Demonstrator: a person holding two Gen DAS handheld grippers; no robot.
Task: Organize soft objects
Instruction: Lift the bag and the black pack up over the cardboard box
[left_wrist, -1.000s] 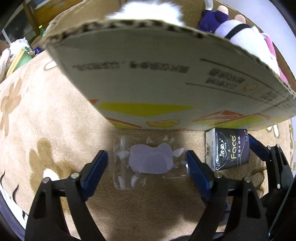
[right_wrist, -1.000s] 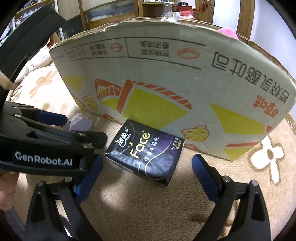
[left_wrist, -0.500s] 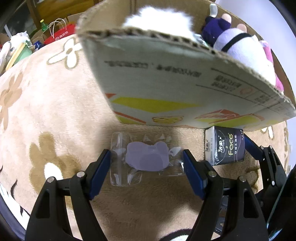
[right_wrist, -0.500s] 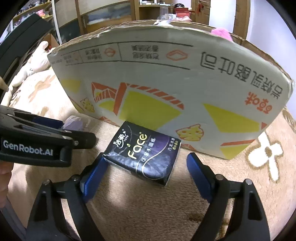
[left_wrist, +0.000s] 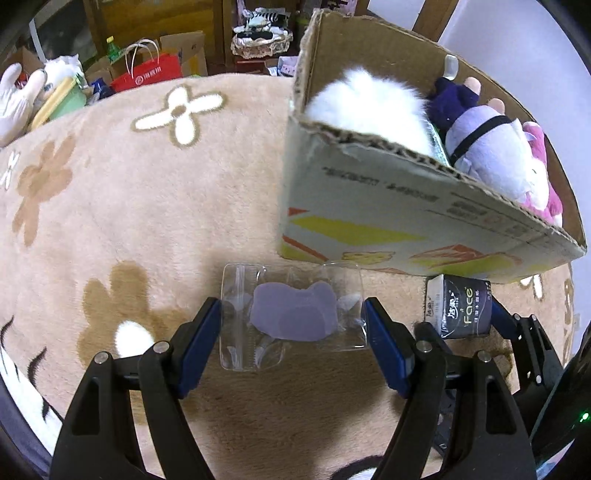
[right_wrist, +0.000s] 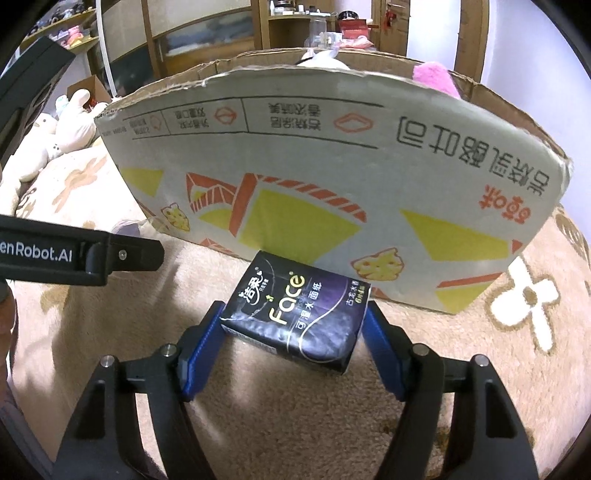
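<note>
A clear plastic bag with a purple pad (left_wrist: 293, 314) lies on the beige blanket in front of the cardboard box (left_wrist: 388, 218). My left gripper (left_wrist: 293, 332) is closed on both side edges of the bag. A black tissue pack (right_wrist: 295, 317) lies by the box wall (right_wrist: 314, 177); it also shows in the left wrist view (left_wrist: 460, 312). My right gripper (right_wrist: 293, 339) is closed on the pack's two ends. The box holds a white fluffy toy (left_wrist: 369, 107), a purple plush (left_wrist: 487, 147) and a pink plush (left_wrist: 543, 177).
The beige flower-pattern blanket (left_wrist: 129, 206) spreads to the left. At the far left edge lie a white plush (right_wrist: 62, 129), a red paper bag (left_wrist: 147, 75) and boxes. My left gripper's arm (right_wrist: 74, 254) crosses the right wrist view.
Both grippers have closed in: the left onto the clear bag, the right onto the tissue pack. Both cameras have risen, showing more of the box's inside.
</note>
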